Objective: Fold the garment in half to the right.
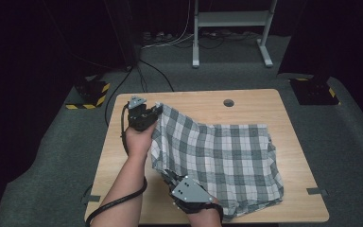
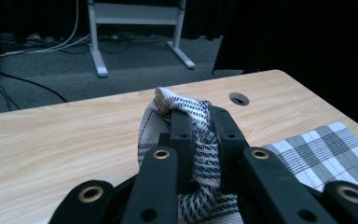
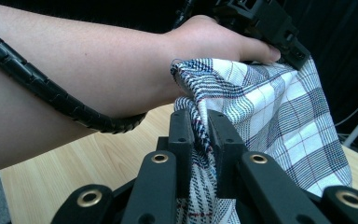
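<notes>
A grey-and-white checked cloth lies over the right half of the wooden table, its left edge lifted off the top. My left gripper pinches the far left corner of the cloth, jaws shut on the bunched fabric. At the table's front, my right gripper is shut on the near left corner of the cloth, which rises between its jaws. The left forearm, hand and black cable cross the right gripper view above the table.
The table has a round cable hole near its far edge. Bare wood shows left of the cloth. Beyond the table stand a white frame, floor cables and two black-and-yellow floor plates.
</notes>
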The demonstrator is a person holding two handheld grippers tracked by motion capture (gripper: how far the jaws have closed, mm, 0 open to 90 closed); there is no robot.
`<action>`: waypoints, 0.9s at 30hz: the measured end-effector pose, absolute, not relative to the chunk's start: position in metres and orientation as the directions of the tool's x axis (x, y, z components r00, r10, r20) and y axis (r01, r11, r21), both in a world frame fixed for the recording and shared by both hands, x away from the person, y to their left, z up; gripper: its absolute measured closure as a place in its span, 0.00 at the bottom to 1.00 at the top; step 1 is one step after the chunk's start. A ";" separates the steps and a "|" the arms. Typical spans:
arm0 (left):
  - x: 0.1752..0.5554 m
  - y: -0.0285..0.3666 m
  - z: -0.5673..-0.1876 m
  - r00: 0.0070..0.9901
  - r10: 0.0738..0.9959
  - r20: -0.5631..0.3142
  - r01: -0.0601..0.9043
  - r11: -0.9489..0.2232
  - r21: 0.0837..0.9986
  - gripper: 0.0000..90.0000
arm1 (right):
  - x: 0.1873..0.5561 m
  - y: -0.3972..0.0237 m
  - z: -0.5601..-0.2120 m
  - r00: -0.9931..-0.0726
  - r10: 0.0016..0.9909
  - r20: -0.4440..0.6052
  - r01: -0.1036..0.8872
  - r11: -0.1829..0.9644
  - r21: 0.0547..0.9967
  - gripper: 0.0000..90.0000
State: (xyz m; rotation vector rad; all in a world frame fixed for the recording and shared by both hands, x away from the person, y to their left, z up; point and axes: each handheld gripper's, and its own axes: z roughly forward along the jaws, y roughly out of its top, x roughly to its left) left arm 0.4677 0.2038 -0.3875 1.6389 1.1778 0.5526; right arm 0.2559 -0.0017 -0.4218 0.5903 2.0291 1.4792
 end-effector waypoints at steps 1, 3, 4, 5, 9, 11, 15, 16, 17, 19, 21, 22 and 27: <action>0.467 0.207 -0.384 0.419 0.891 -0.175 0.430 -0.024 0.903 0.91 | 0.256 0.001 -0.420 -0.752 0.635 -0.178 0.023 0.295 0.955 0.89; 0.466 0.213 -0.378 0.414 0.895 -0.167 0.425 -0.028 0.905 0.91 | 0.256 0.006 -0.416 -0.755 0.630 -0.181 0.014 0.291 0.956 0.89; 0.465 0.216 -0.374 0.411 0.897 -0.164 0.421 -0.027 0.907 0.91 | 0.256 0.009 -0.414 -0.756 0.629 -0.181 0.011 0.288 0.958 0.89; 0.464 0.219 -0.371 0.409 0.898 -0.160 0.415 -0.027 0.909 0.91 | 0.256 0.011 -0.411 -0.759 0.627 -0.178 0.009 0.283 0.959 0.89; 0.461 0.227 -0.360 0.399 0.905 -0.150 0.404 -0.026 0.914 0.91 | 0.256 0.015 -0.402 -0.763 0.621 -0.177 -0.008 0.265 0.964 0.89; 0.461 0.228 -0.358 0.399 0.905 -0.150 0.406 -0.028 0.913 0.91 | 0.255 0.015 -0.400 -0.761 0.623 -0.180 -0.014 0.262 0.965 0.89; 0.463 0.221 -0.359 0.405 0.903 -0.144 0.413 -0.040 0.910 0.91 | 0.256 0.010 -0.402 -0.750 0.634 -0.188 -0.015 0.267 0.963 0.90; 0.465 0.218 -0.360 0.407 0.902 -0.142 0.415 -0.045 0.909 0.91 | 0.256 0.008 -0.402 -0.746 0.638 -0.191 -0.015 0.270 0.963 0.90; 0.466 0.214 -0.361 0.409 0.902 -0.141 0.418 -0.047 0.907 0.91 | 0.256 0.005 -0.403 -0.740 0.643 -0.197 -0.016 0.275 0.961 0.90; 0.469 0.208 -0.363 0.414 0.898 -0.148 0.422 -0.045 0.905 0.91 | 0.258 -0.003 -0.406 -0.732 0.655 -0.188 -0.002 0.274 0.962 0.90; 0.472 0.200 -0.364 0.422 0.894 -0.148 0.425 -0.051 0.904 0.91 | 0.259 -0.010 -0.407 -0.723 0.665 -0.188 0.003 0.276 0.961 0.90; 0.473 0.196 -0.364 0.427 0.892 -0.150 0.425 -0.051 0.904 0.91 | 0.259 -0.014 -0.408 -0.718 0.670 -0.190 0.005 0.277 0.961 0.90; 0.479 0.175 -0.357 0.452 0.881 -0.140 0.414 -0.068 0.908 0.91 | 0.262 -0.034 -0.405 -0.693 0.697 -0.184 0.009 0.264 0.965 0.90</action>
